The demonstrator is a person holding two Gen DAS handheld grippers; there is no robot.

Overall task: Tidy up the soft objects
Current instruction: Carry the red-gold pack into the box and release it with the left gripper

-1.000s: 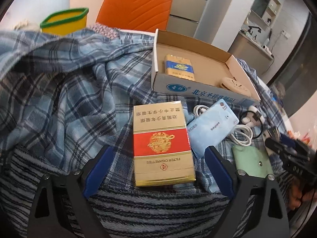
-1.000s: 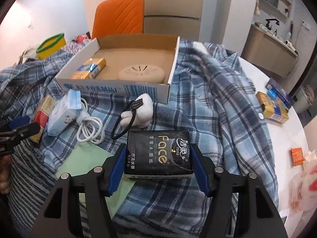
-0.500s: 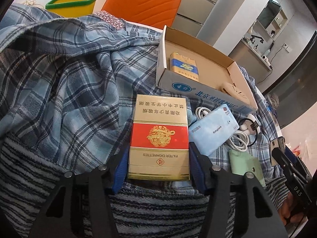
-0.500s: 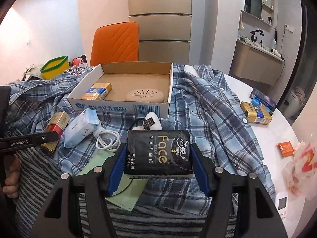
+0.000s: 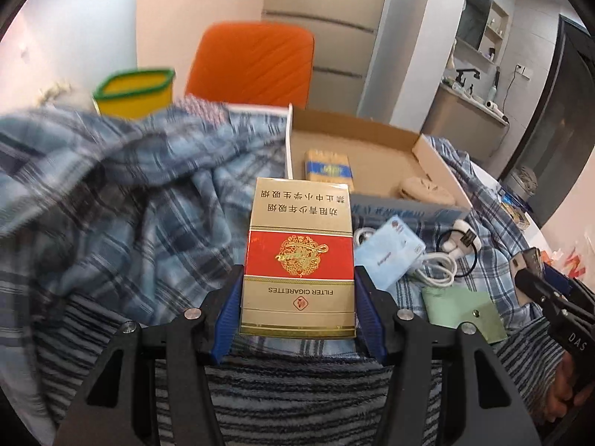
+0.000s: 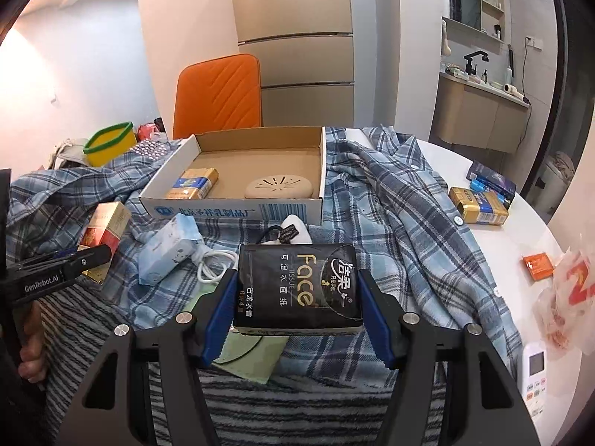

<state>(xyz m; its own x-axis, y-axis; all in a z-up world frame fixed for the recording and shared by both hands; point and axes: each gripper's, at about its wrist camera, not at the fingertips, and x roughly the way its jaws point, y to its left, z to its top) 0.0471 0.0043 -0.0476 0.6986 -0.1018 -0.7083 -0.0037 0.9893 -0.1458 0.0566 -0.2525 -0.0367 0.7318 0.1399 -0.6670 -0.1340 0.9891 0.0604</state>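
Mid-task, by my read. Left gripper (image 5: 297, 297) is clamped on the cigarette carton (image 5: 297, 260), held above the plaid shirt (image 5: 130, 204), near-left of the cardboard box (image 6: 230, 212); long axis runs near-to-far, print upside down, top end far. Box holds only a gold pack (image 6: 193, 184) and a beige disc (image 6: 279, 187). Right gripper (image 6: 297, 304) is clamped on the black tissue pack (image 6: 297, 286), near side of box, long axis near-to-far. Blue tissue pack (image 6: 167, 256), white cable (image 6: 214, 265) and green pouch (image 5: 465, 308) are left to sort.

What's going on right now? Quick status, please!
Left gripper shut on cigarette carton. Right gripper shut on black tissue pack. Open cardboard box ahead; nothing blocking.
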